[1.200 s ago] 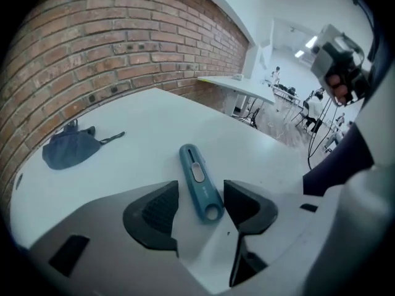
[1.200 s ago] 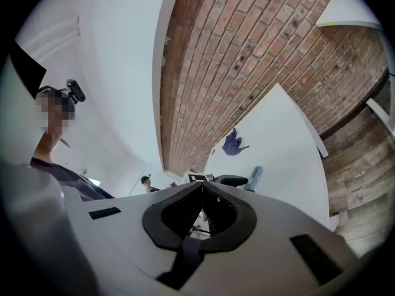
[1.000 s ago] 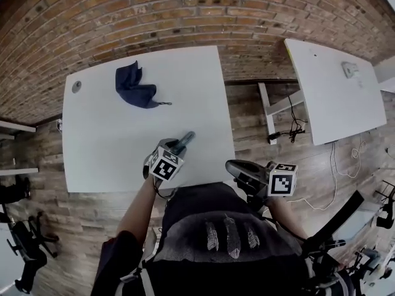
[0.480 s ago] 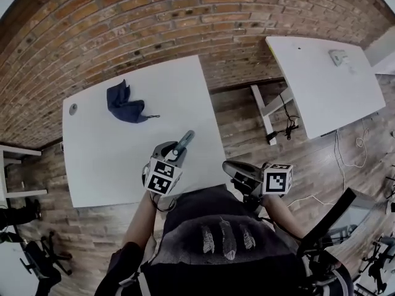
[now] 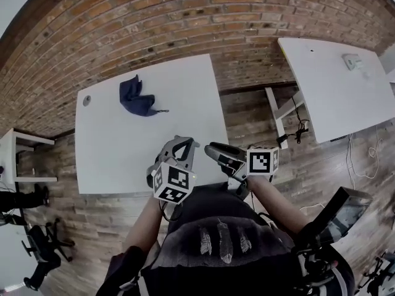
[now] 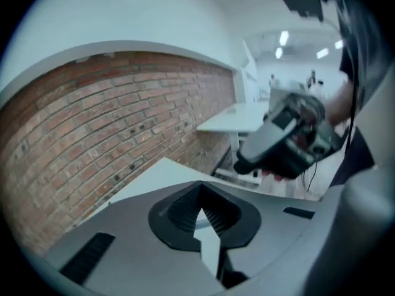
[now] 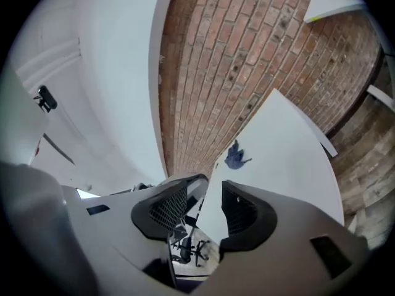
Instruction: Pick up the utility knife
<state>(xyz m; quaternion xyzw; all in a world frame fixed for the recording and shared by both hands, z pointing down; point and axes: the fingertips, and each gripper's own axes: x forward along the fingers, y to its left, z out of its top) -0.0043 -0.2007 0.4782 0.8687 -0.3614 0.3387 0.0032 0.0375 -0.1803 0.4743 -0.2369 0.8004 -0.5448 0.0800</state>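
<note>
I see no utility knife in any view. My left gripper [image 5: 183, 142] hangs over the near edge of the white table [image 5: 123, 147]. In the left gripper view its jaws [image 6: 202, 213] are shut, with only a thin light sliver between the pads and nothing sticking out. My right gripper [image 5: 211, 150] is close beside it on the right and points left; the left gripper view shows it too [image 6: 290, 137]. The right gripper [image 7: 207, 205] jaws are opening, and nothing is between them.
A dark blue cloth [image 5: 137, 97] [image 7: 236, 156] lies at the table's far side, with a small round grey disc [image 5: 86, 100] at the far left corner. A second white table [image 5: 333, 85] stands to the right. A brick wall runs behind, and an office chair [image 5: 40, 258] stands at lower left.
The left gripper has risen, and the grey knife that stuck out of its jaws no longer shows. The right gripper has swung left, close to the left one.
</note>
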